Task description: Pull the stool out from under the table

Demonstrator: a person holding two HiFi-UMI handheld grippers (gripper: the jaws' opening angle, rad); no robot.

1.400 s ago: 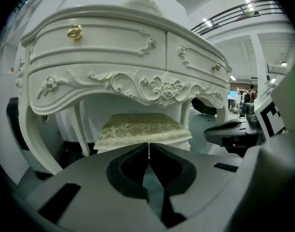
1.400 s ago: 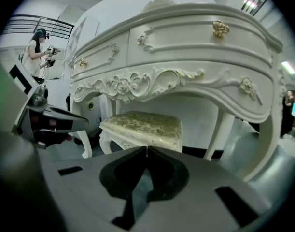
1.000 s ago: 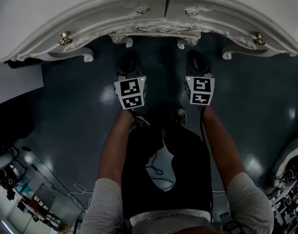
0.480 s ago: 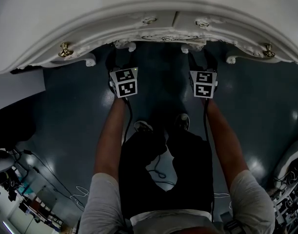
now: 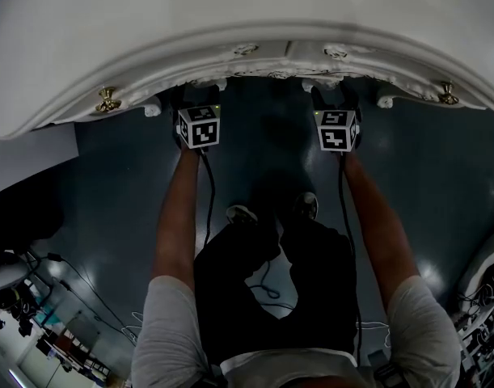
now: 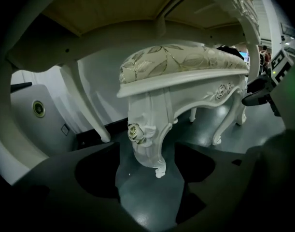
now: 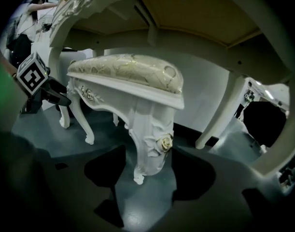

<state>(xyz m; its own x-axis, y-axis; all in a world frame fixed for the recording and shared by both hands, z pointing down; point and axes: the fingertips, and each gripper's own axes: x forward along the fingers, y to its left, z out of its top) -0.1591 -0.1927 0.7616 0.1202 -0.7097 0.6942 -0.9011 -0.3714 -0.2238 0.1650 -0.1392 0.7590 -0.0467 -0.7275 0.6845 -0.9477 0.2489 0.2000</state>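
Observation:
The white carved stool with a floral cushion [image 6: 186, 59] stands under the white ornate table [image 5: 247, 23]. My left gripper [image 6: 147, 180] is low by the floor, jaws opening. One front stool leg [image 6: 148, 134] stands between them, clear of both. My right gripper [image 7: 145, 190] is the same at the other front leg [image 7: 149, 141], jaws opening and not touching it. In the head view only the marker cubes [image 5: 200, 126] [image 5: 337, 129] show at the table's edge. The table hides the jaws and the stool there.
Curved table legs [image 6: 89, 110] [image 7: 219, 115] stand either side of the stool, with a wall behind. Brass drawer knobs [image 5: 107, 99] [image 5: 447, 94] stick out of the table front. The person's feet [image 5: 242, 214] are on the dark floor. Cables and clutter [image 5: 36, 322] lie at the lower left.
Both grippers have moved forward, away from the person, from open floor to the table's front edge. Their front ends now lie beneath it.

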